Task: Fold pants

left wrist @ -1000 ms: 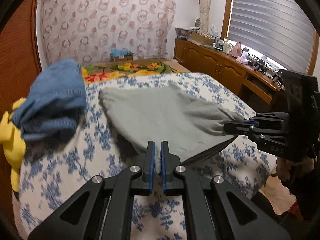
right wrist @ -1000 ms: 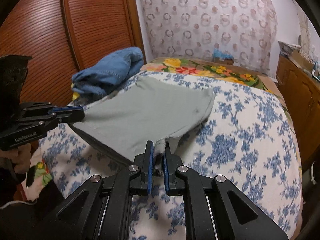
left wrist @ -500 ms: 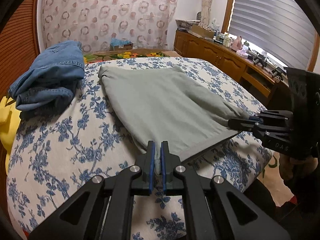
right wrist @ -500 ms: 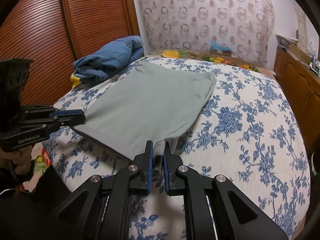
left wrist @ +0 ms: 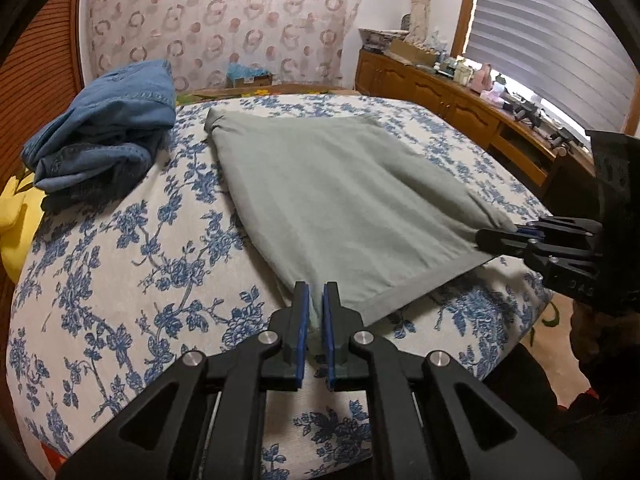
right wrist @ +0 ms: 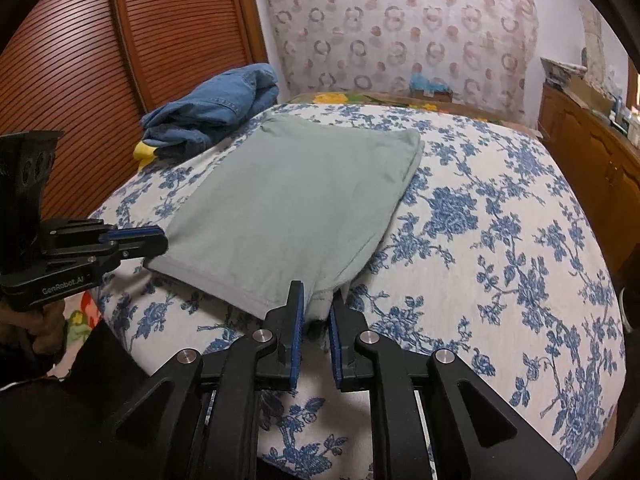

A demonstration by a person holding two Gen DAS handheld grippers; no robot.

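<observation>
The grey-green pants [left wrist: 340,196] lie folded flat on the blue-flowered bedspread [left wrist: 132,264]; they also show in the right wrist view [right wrist: 296,200]. My left gripper [left wrist: 315,300] is shut on the near left corner of the pants at the hem. My right gripper [right wrist: 317,300] still has the near right corner between its fingers, with the jaws a little apart. Each gripper shows in the other's view: the right one [left wrist: 496,236] and the left one [right wrist: 156,240], both at the near hem corners.
A heap of blue jeans [left wrist: 104,124] lies at the far left of the bed, with something yellow [left wrist: 12,224] beside it. A wooden cabinet [left wrist: 460,100] with clutter runs along the right. A slatted wooden door [right wrist: 120,60] stands left.
Both grippers have lowered the near hem onto the bed, so the pants now lie flat. The right gripper's jaws have parted slightly.
</observation>
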